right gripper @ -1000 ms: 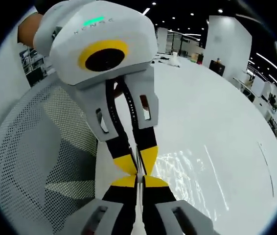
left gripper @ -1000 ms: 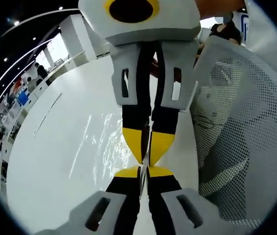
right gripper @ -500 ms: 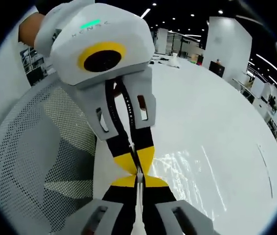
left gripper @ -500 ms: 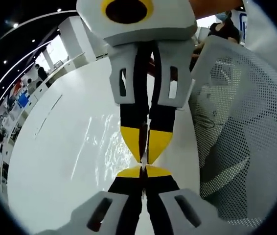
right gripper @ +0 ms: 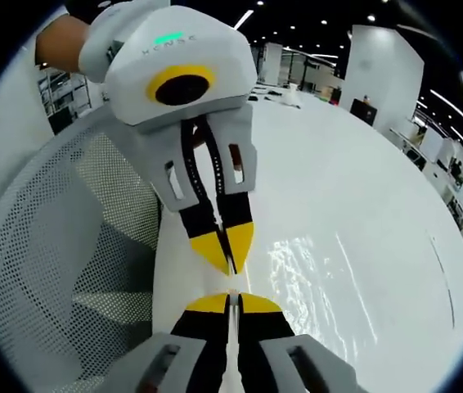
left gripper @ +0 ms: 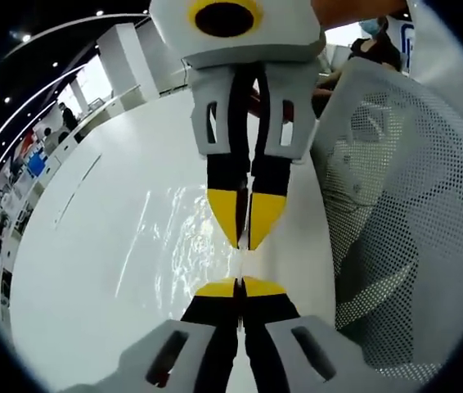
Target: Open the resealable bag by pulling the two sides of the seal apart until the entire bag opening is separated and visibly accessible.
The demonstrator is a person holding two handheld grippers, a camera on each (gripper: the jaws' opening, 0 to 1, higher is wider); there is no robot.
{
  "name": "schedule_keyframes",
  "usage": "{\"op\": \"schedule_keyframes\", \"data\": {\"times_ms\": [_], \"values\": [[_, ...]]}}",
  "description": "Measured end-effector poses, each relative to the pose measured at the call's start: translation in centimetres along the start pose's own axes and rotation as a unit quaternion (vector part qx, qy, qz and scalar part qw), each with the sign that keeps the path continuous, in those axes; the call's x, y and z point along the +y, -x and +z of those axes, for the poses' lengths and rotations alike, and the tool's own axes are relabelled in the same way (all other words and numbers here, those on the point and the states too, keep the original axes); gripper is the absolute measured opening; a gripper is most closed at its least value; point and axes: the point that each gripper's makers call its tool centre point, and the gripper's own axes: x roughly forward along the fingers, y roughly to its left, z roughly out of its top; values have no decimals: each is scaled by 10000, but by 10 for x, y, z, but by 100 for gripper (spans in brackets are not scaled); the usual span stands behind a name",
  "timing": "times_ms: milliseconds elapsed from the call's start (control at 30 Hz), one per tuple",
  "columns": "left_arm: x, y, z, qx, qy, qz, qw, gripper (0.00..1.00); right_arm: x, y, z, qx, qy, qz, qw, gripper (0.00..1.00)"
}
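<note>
The resealable bag (left gripper: 181, 246) is clear plastic, glinting over the white table (left gripper: 92, 262). My left gripper (left gripper: 240, 286) rises from the bottom of the left gripper view, shut on a thin lip of the bag. Facing it from above, my right gripper (left gripper: 244, 242) is shut too, its yellow tips a short gap away. In the right gripper view the right gripper (right gripper: 231, 300) pinches a thin film edge at the bottom, and the left gripper (right gripper: 230, 262) points down at it from above. The bag (right gripper: 305, 274) shimmers to the right of them. How far the seal has parted is hard to tell.
A white mesh chair back (left gripper: 403, 205) stands close beside the grippers, and appears as the mesh chair (right gripper: 60, 246) in the right gripper view. A person's hand (right gripper: 64, 41) holds the left gripper. Desks and people stand far off in the hall.
The two grippers have drawn apart: their yellow tips nearly touched before, and a visible gap now lies between them, with a strip of bag film stretched across it.
</note>
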Motion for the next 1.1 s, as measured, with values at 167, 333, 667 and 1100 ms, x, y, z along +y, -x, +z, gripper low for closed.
{"op": "schedule_keyframes", "data": {"times_ms": [167,333,667,1100], "values": [[0,-1,1,-16,-4,-11,10000,0,-1,4,-6,1,-11,-3,10000,0],[0,-2,1,6,-13,-20,10000,0,-2,7,-12,41,-22,-20,10000,0],[0,-1,-4,79,36,-55,9999,0,-3,13,-28,133,-141,-47,9998,0],[-2,-2,-6,112,53,-79,9999,0,-5,22,-45,215,-223,-101,9995,0]]}}
